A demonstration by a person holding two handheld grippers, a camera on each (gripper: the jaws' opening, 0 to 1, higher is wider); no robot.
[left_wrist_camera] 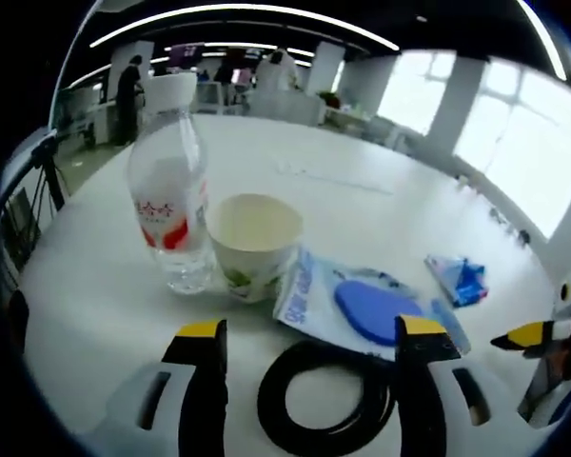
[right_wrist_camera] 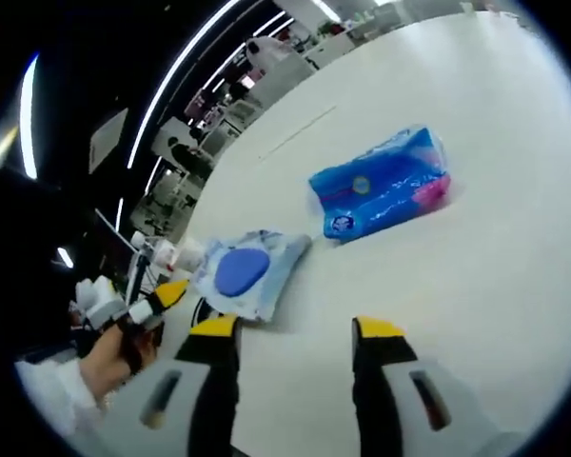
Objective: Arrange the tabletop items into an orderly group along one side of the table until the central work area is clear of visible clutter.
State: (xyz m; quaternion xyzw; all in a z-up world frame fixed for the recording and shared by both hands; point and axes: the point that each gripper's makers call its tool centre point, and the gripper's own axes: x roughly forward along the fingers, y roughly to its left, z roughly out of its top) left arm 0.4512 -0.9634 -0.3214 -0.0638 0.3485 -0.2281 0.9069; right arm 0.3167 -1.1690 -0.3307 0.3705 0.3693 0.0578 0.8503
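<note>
With bottle (left_wrist_camera: 170, 202), cup (left_wrist_camera: 254, 242), wipes pack (left_wrist_camera: 362, 305) and black cable coil (left_wrist_camera: 324, 395) already grouped near the left gripper (left_wrist_camera: 312, 345), its jaws wide over the coil, the empty, wide-jawed right gripper (right_wrist_camera: 296, 335) likely must fetch the stray blue packet (right_wrist_camera: 384, 183) farther out on the surface (right_wrist_camera: 514, 286).

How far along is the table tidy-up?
Partly grouped: water bottle, paper cup, wipes pack and black cable coil sit clustered together. In hand: nothing; left claw and right claw are both open. Left: the blue tissue pack lies apart on the white table.
</note>
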